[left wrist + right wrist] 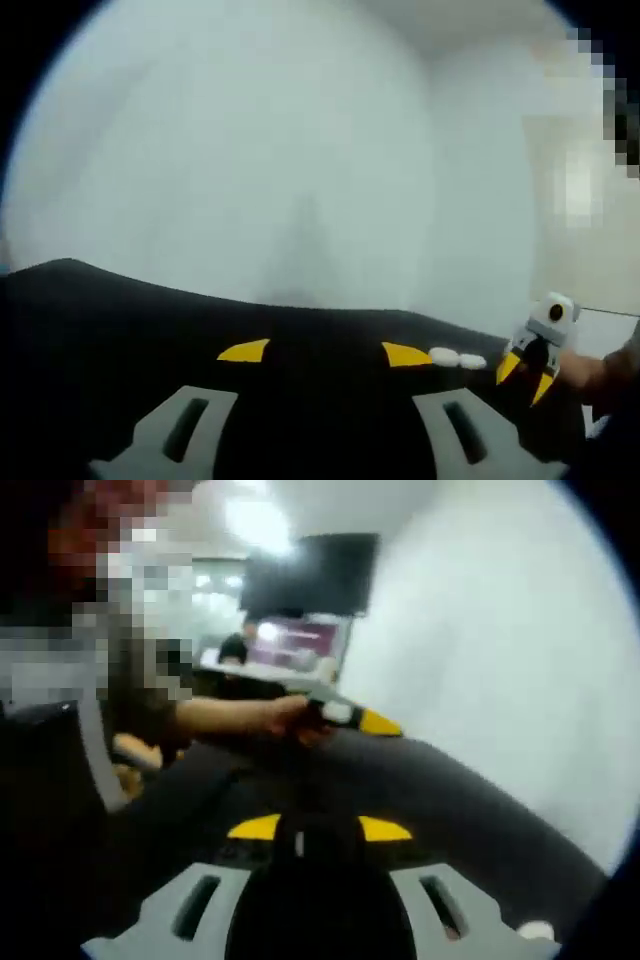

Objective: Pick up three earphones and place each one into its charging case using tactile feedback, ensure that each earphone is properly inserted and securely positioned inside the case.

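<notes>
In the left gripper view our left gripper stands at the bottom centre, yellow-tipped jaws wide apart, nothing between them, over a black table. Two small white earphones lie lower right, just beside the right gripper. In the right gripper view that gripper's jaws are spread; something small and white sits between them, too blurred to name

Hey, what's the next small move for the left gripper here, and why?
Probably shift the left gripper slightly to its right and lower it. Its jaws stand open with nothing between them. Two small white pieces, likely earphones though too blurred to be sure, lie on the black table just beside its right jaw tip, near the right gripper.
</notes>
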Demonstrator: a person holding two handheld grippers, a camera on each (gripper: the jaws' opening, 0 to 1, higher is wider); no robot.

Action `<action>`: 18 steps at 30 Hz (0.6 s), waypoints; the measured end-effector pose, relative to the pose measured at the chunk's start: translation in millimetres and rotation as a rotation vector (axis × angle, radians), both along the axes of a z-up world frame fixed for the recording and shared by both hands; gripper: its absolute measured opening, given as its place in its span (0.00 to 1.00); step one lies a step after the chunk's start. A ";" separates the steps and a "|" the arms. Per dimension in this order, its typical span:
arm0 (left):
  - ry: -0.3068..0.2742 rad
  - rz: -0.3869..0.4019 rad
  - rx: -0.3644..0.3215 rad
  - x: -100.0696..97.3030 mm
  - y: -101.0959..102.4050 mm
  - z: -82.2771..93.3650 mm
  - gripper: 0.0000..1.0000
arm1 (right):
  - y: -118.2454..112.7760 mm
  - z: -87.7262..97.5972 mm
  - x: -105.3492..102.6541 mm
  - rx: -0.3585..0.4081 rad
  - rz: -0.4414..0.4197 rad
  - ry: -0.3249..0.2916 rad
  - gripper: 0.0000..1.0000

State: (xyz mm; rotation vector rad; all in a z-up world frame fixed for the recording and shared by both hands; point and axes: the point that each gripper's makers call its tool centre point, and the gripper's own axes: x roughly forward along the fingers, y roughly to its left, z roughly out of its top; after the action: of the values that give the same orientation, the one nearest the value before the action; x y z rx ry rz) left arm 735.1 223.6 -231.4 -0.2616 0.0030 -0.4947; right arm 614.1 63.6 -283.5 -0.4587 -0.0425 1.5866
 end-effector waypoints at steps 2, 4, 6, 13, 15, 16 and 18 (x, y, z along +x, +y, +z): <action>-0.025 -0.016 0.013 -2.4 -4.5 5.5 0.38 | 4.1 -11.0 -4.0 -0.040 0.008 -0.041 0.32; -0.037 -0.028 0.052 -5.2 -9.8 5.2 0.38 | 6.0 -22.6 0.6 -0.090 -0.013 -0.082 0.33; -0.034 -0.045 0.083 -8.1 -16.0 2.4 0.38 | 8.3 -22.9 5.2 -0.063 -0.029 -0.128 0.32; -0.045 -0.072 0.183 -12.2 -29.9 -5.4 0.38 | 8.1 -23.6 14.1 -0.055 -0.060 -0.188 0.28; -0.061 -0.096 0.207 -15.0 -35.5 -4.6 0.37 | 8.3 -25.3 17.1 -0.078 -0.076 -0.219 0.31; -0.067 -0.106 0.216 -16.2 -37.9 -4.1 0.37 | 8.5 -23.9 17.5 -0.069 -0.077 -0.221 0.31; -0.076 -0.120 0.232 -18.4 -42.4 -3.0 0.37 | 8.4 -23.8 18.7 -0.071 -0.080 -0.225 0.32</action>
State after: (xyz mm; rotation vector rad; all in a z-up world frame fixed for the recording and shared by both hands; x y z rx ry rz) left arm 716.6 181.2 -234.4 -0.0146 0.0021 -0.6178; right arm 632.8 72.0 -307.3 -0.6847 -0.1377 1.4556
